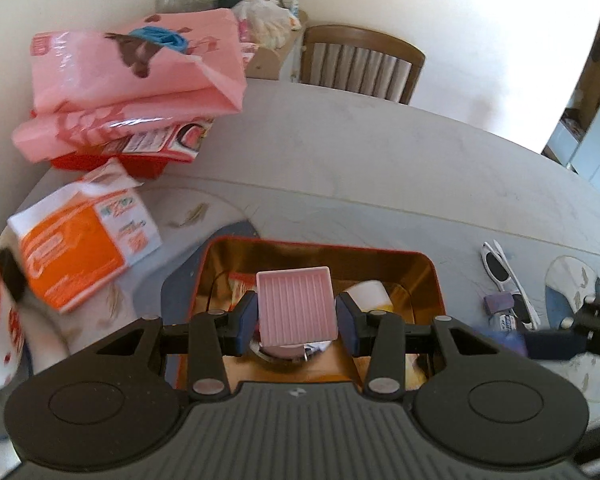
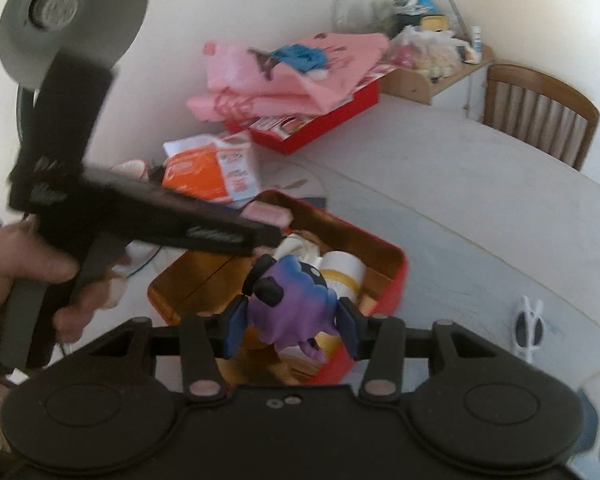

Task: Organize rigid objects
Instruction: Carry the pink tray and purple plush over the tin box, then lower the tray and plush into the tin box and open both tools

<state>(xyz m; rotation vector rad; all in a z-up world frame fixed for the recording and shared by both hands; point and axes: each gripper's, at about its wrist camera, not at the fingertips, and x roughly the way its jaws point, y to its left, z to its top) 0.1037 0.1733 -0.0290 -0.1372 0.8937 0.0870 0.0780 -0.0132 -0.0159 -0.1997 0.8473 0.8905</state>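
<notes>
Here the left gripper (image 1: 296, 316) was clenched on a pink ribbed tray (image 1: 296, 304), its jaws pressing the tray's two side edges, with the tray held tilted above the open red tin (image 1: 432, 264). The tin, gold inside, sat on the grey surface (image 1: 360, 152) and already contained a white cylindrical item (image 1: 370, 294) and some blurred packaging. In the right wrist view, the right gripper (image 2: 291, 326) was grasping a purple figure (image 2: 296, 304) with dark ears, the figure sitting squarely between the jaws and hanging over the near side of the same tin (image 2: 396, 276). The left gripper's body (image 2: 160, 212) crossed that view from the left, held by a hand (image 2: 40, 276), its pink tray (image 2: 266, 215) over the tin's far corner. White sunglasses (image 1: 504, 276) lay on the surface to the right of the tin, well apart from both jaws. An orange and white packet (image 1: 80, 240) lay left of the tin, and pink bags (image 1: 132, 80) were piled on a red box (image 2: 320, 128) near the wall.
</notes>
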